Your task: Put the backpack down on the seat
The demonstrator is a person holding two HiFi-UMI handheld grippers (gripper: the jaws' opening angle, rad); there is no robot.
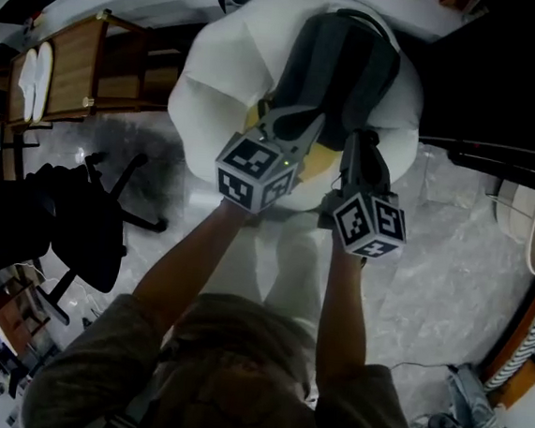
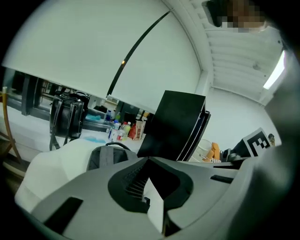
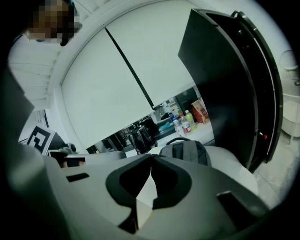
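Note:
A grey backpack lies on the white beanbag seat, its top handle toward the far side. Neither gripper holds it. My left gripper hovers at the backpack's near end, jaws shut together with nothing between them. My right gripper is just right of it, also shut and empty. In the left gripper view the backpack shows beyond the closed left gripper, resting on the seat. The right gripper view shows the backpack past the closed right gripper.
A black office chair stands at the left on the grey floor. A wooden shelf is at the back left. Behind the seat are a counter with bottles, a black bag and a tall black panel.

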